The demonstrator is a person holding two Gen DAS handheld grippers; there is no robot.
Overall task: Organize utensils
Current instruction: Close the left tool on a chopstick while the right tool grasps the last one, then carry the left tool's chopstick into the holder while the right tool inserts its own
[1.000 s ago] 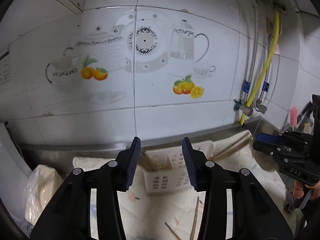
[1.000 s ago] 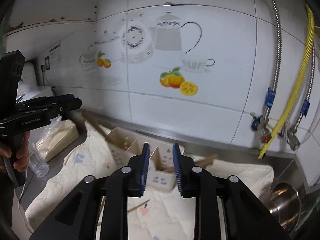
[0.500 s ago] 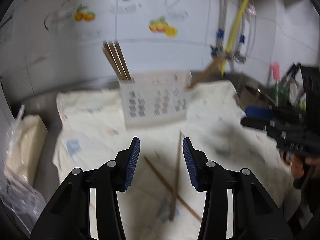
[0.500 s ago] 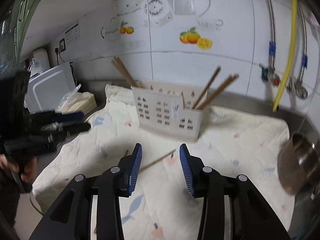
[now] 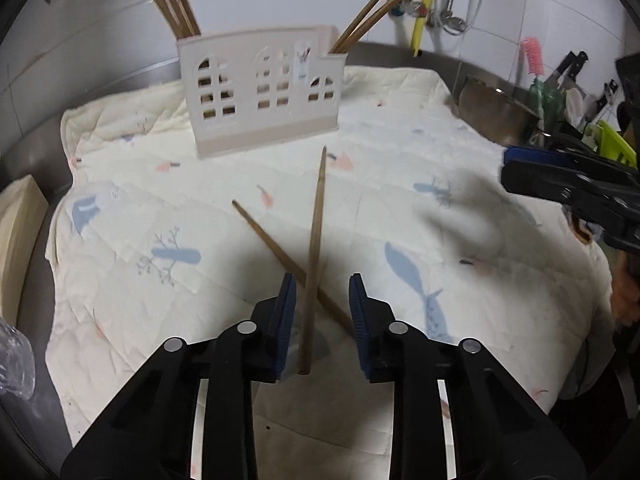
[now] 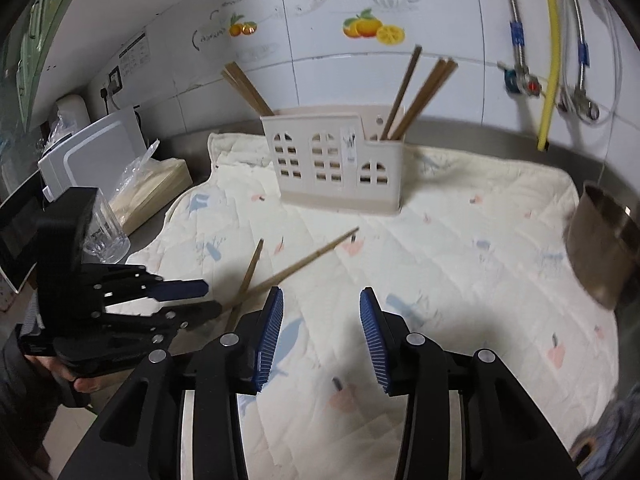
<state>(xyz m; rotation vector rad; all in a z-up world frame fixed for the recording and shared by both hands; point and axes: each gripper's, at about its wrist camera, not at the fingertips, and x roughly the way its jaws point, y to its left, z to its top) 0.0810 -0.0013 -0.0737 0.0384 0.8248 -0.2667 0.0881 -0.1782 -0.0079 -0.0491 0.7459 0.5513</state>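
Note:
Two wooden chopsticks lie crossed on a pale quilted cloth (image 5: 400, 128). The long chopstick (image 5: 315, 232) runs between the jaws of my open left gripper (image 5: 322, 312); the other chopstick (image 5: 272, 240) crosses under it. A cream utensil holder (image 5: 262, 92) stands at the back of the cloth with chopsticks in its left and right ends (image 6: 336, 160). My right gripper (image 6: 320, 336) is open and empty above the cloth, right of the crossed chopsticks (image 6: 304, 262). The left gripper also shows at the left of the right wrist view (image 6: 184, 300).
A steel pot (image 6: 600, 240) sits at the cloth's right edge. A glass (image 6: 106, 236), a bagged stack (image 6: 152, 184) and a white box (image 6: 92, 152) stand at the left. Tiled wall with hoses and a yellow pipe (image 6: 548, 52) behind. Knives and a pink brush (image 5: 532, 56) at far right.
Both grippers have pulled back and tilted down from the wall toward the cloth. The left gripper now straddles the long chopstick. The right jaws have opened wider.

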